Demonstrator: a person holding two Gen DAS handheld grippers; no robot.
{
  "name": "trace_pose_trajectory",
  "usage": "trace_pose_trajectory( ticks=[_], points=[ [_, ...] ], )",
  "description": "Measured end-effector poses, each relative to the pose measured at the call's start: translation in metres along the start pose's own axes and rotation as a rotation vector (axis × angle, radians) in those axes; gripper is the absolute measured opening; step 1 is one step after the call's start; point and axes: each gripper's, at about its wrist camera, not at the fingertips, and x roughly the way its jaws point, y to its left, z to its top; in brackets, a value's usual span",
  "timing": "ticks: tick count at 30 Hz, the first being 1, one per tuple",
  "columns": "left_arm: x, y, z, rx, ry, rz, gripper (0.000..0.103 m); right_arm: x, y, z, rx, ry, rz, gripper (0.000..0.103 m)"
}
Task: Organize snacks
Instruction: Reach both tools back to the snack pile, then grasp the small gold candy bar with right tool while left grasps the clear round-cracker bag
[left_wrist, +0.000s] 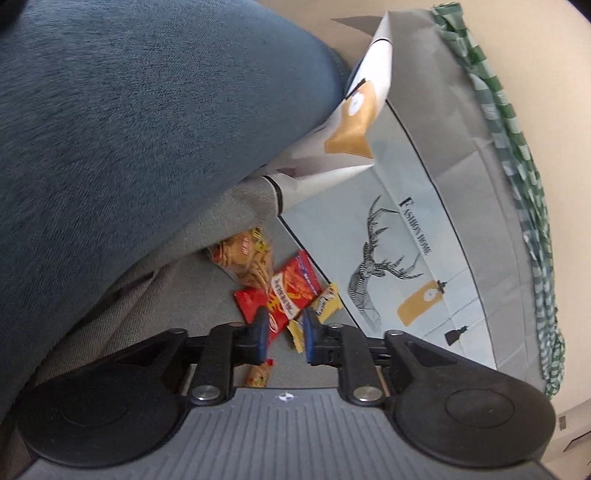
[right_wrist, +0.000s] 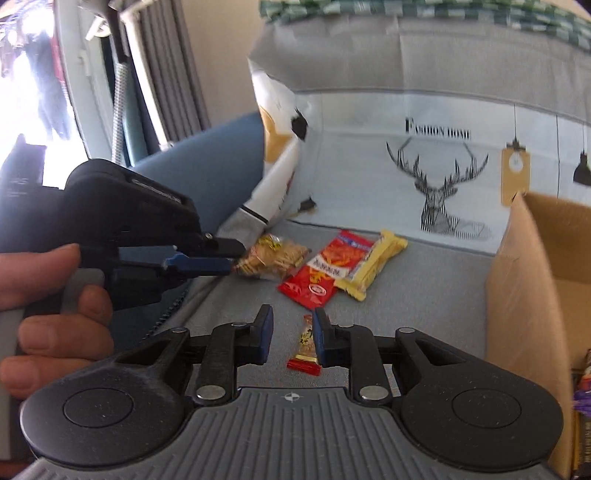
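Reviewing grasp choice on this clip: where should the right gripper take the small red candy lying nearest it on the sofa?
Grip the small red candy across its narrow middle, coming from above. It lies flat on the sofa seat, long axis running away from the right gripper, whose open jaws already straddle that line. Its flared red end looks too flimsy to hold.

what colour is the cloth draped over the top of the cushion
Green and white check cloth, clearest in the left wrist view.

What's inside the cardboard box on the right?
The cardboard box shows mostly bare inner wall; only slivers of dark and purple packaging peek out at the frame edge. The rest is cut off.
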Motion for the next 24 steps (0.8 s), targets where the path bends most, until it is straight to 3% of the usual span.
trace_pose_trajectory(
  ticks=[1,4,6,13,15,17,18,20,21,22,23,24],
  points=[
    [0.004,0.000,0.002,0.011,-0.001,0.011,0.034,0.009,-0.002,0.002,0.016,0.015,-0.008,0.027],
    [0.020,0.003,0.008,0.025,0.003,0.030,0.035,0.039,-0.012,0.003,0.091,0.088,-0.007,0.036],
    [0.035,0.006,0.011,0.008,0.014,0.044,0.035,0.056,-0.018,0.001,0.124,0.128,-0.011,0.037],
    [0.077,-0.004,0.015,0.101,0.027,0.168,0.041,0.099,-0.016,-0.013,0.102,0.231,-0.042,0.039],
    [0.084,-0.004,0.017,0.109,0.013,0.182,0.041,0.100,-0.018,-0.012,0.101,0.217,-0.057,0.036],
    [0.089,-0.005,0.019,0.121,0.004,0.183,0.041,0.099,-0.020,-0.012,0.107,0.211,-0.061,0.022],
    [0.091,-0.006,0.019,0.136,0.006,0.184,0.040,0.099,-0.021,-0.012,0.105,0.211,-0.066,0.020],
    [0.093,-0.008,0.018,0.151,0.004,0.189,0.037,0.098,-0.022,-0.013,0.096,0.209,-0.066,0.019],
    [0.094,-0.008,0.018,0.151,0.003,0.188,0.030,0.097,-0.023,-0.013,0.094,0.207,-0.068,0.018],
    [0.093,-0.008,0.017,0.155,0.001,0.178,0.014,0.095,-0.023,-0.014,0.095,0.204,-0.073,0.018],
    [0.092,-0.009,0.017,0.159,0.000,0.168,0.013,0.092,-0.024,-0.014,0.098,0.201,-0.077,0.018],
    [0.090,-0.009,0.017,0.162,-0.002,0.164,0.004,0.090,-0.025,-0.014,0.101,0.197,-0.079,0.018]
  ],
)
